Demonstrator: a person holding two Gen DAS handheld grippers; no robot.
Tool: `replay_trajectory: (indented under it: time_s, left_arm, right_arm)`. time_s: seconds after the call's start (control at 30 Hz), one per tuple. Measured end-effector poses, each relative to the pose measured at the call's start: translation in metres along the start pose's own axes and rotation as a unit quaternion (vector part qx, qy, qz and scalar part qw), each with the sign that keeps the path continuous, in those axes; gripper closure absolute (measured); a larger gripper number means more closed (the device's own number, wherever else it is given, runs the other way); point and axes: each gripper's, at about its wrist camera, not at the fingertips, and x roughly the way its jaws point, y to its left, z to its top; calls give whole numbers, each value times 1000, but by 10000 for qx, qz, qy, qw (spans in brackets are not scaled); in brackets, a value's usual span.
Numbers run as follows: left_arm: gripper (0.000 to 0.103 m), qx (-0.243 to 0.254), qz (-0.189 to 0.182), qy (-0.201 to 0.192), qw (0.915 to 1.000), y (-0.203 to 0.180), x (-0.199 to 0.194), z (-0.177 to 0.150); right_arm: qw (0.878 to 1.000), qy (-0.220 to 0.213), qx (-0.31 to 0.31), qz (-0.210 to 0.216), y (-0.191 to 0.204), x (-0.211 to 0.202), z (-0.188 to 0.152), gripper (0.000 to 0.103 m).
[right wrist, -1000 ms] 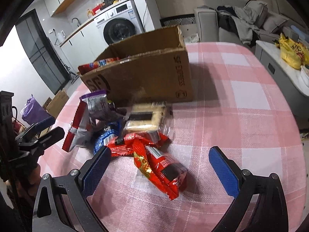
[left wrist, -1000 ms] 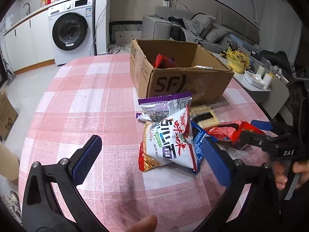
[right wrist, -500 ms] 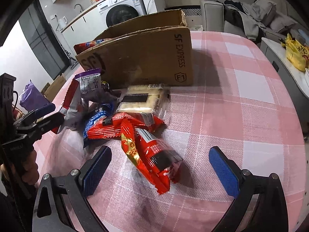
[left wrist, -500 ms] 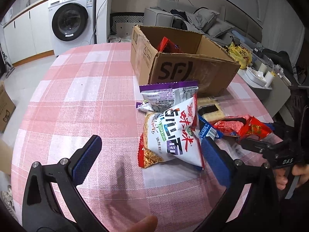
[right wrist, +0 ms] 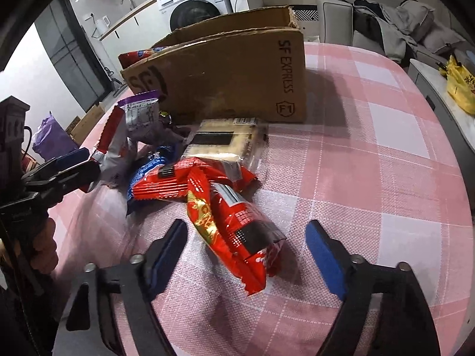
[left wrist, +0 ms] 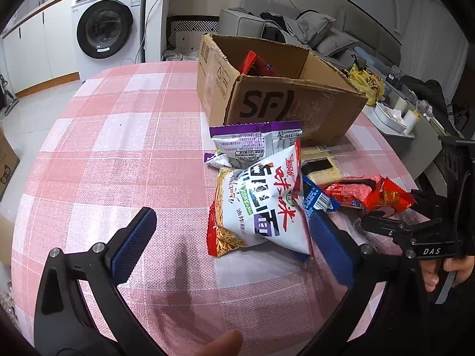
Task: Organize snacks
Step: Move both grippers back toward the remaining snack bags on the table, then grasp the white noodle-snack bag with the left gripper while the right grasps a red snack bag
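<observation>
Right wrist view: two red packets (right wrist: 237,225), one cardboard box (right wrist: 237,80).

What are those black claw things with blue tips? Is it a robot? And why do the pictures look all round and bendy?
It's not a robot. A person holds two grabber tools, one in each hand, and each has a tiny camera looking along its two fingers. That lens bends the picture.

One picture is from the left gripper, which is open beside a white noodle bag. The other is from the right gripper, whose jaws have just been closing around a red snack packet, though the pads aren't squeezing it yet.

More snacks lie on the pink checked tablecloth: a purple-topped bag, a blue packet and pale crackers. The cardboard box is probably where they go.
</observation>
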Motion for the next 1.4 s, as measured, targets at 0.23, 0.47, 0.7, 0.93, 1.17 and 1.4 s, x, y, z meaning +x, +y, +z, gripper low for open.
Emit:
replay_trajectory:
  time_s: [0.23, 0.47, 0.7, 0.93, 1.17, 1.4]
  left_arm:
    - [0, -16, -50, 45, 10000, 0, 3, -1]
    - [1, -10, -43, 33, 10000, -1, 3, -2]
    - [1, -55, -123, 93, 9999, 0, 7, -4]
    - [1, -10, -98, 98, 9999, -2, 7, -4]
    - [1, 0, -89, 127, 9999, -2, 8, -5]
    - [1, 18, -75, 133, 9999, -2, 8, -5]
  right_arm:
    - [9996, -135, -224, 90, 9, -8, -3, 53]
    - [9981, -371, -495, 45, 16, -23, -3, 58]
    - [9950, -865, -508, 1, 13, -53, 0, 83]
    - [9976, -435, -547, 20, 7, -46, -1, 55]
    - [9946, 83, -982, 317, 14, -39, -17, 35]
    - [9850, 527, -1625, 230, 30, -33, -40, 34]
